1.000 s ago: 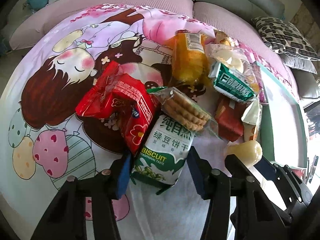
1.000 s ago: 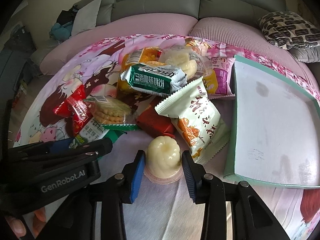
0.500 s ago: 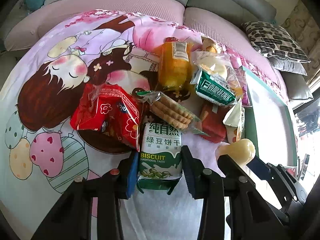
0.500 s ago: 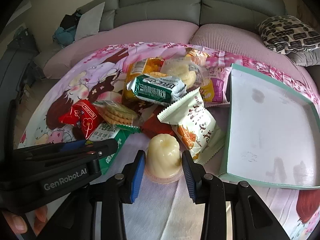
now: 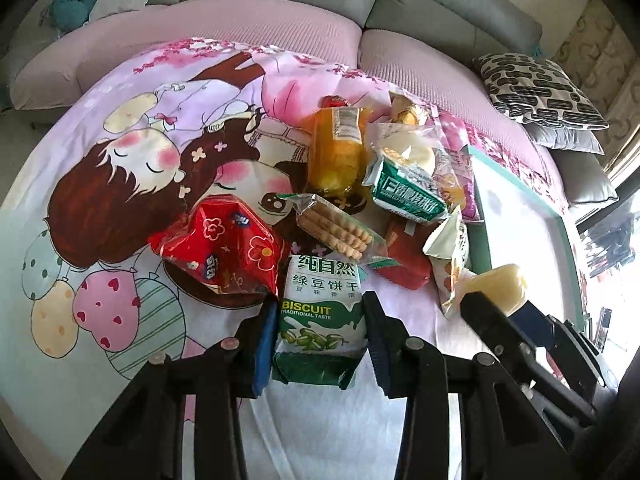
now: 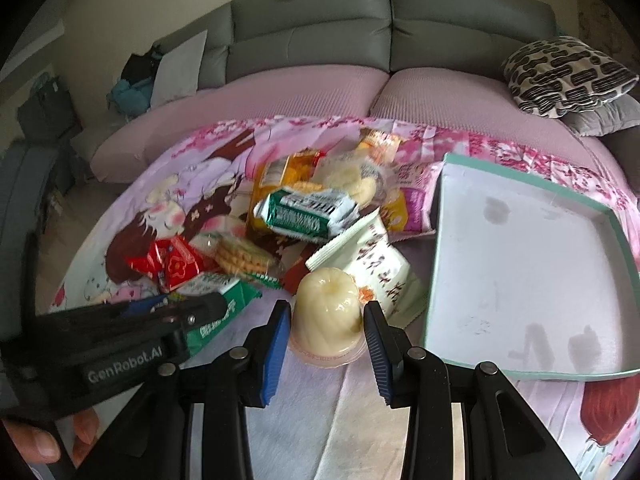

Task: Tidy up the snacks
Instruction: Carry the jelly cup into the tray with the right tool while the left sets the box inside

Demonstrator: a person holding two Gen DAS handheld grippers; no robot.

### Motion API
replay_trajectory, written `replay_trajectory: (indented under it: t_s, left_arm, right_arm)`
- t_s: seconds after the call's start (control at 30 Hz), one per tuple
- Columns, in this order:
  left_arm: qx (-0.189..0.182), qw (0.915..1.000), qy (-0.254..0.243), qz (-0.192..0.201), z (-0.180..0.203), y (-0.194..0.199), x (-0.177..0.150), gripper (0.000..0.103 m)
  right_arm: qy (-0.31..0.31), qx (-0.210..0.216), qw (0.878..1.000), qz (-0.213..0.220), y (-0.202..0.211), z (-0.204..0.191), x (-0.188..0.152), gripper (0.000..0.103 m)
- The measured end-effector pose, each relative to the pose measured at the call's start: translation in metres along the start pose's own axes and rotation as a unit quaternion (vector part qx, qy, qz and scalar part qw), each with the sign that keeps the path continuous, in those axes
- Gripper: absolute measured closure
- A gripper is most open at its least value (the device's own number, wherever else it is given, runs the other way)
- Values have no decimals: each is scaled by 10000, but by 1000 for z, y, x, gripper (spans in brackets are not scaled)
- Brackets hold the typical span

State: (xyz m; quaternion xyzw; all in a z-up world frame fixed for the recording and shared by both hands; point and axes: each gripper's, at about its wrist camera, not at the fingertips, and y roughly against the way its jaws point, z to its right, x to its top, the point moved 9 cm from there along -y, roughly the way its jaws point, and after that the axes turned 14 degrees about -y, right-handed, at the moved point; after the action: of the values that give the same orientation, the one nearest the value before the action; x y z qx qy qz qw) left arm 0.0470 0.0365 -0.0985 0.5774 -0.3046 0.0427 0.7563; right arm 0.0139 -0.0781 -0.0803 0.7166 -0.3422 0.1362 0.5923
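Observation:
My left gripper [image 5: 320,336] is shut on a green and white biscuit packet [image 5: 320,312], lifted a little off the cartoon bedsheet [image 5: 120,140]. My right gripper [image 6: 325,330] is shut on a pale yellow jelly cup [image 6: 326,312], also seen at the right of the left wrist view as the jelly cup [image 5: 496,288]. Behind them lies a heap of snacks: a red packet [image 5: 224,248], a clear sleeve of round biscuits [image 5: 336,228], a green walnut-cake packet [image 6: 304,212], an orange bag [image 5: 336,152] and a pale green packet [image 6: 376,264].
A shallow teal-rimmed white tray [image 6: 448,216] lies to the right of the heap. A grey sofa [image 6: 360,36] with a patterned cushion [image 6: 564,76] stands behind the bed. A person's hand [image 6: 40,440] holds the left gripper.
The left jaws closed onto the biscuit packet. Both grippers then rose with their loads, so the heap and tray look farther away.

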Motion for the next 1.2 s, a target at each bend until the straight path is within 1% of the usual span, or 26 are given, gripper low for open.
replay_trajectory:
  t_s: [0.27, 0.43, 0.63, 0.8, 0.87, 0.93, 1.03, 1.2]
  left_arm:
    - [37, 9993, -154, 332, 8, 22, 12, 62]
    - [72, 9985, -219, 496, 13, 33, 19, 62]
    - [53, 9966, -434, 693, 33, 43, 33, 62]
    - [-138, 9939, -737, 814, 67, 40, 54, 62]
    - [-129, 9929, -858, 811, 78, 34, 62, 62]
    - [-125, 9906, -1067, 843, 96, 27, 74, 62]
    - [-266, 9874, -1307, 848, 123, 15, 86, 62]
    - [-450, 9813, -1651, 885, 165, -9, 104, 62]
  right_arm:
    - [-190, 62, 9995, 255, 16, 10, 13, 63]
    - [-268, 73, 9991, 325, 22, 17, 18, 63]
    - [-485, -15, 9979, 426, 26, 37, 31, 63]
    - [-755, -231, 9953, 565, 29, 67, 48, 63]
    - [-909, -350, 9931, 653, 32, 82, 55, 63]
    - [-1037, -521, 9904, 756, 35, 101, 62, 63]
    - [-1255, -696, 9860, 849, 36, 126, 67, 63]
    - [-1672, -1059, 9749, 1021, 42, 173, 73, 63]
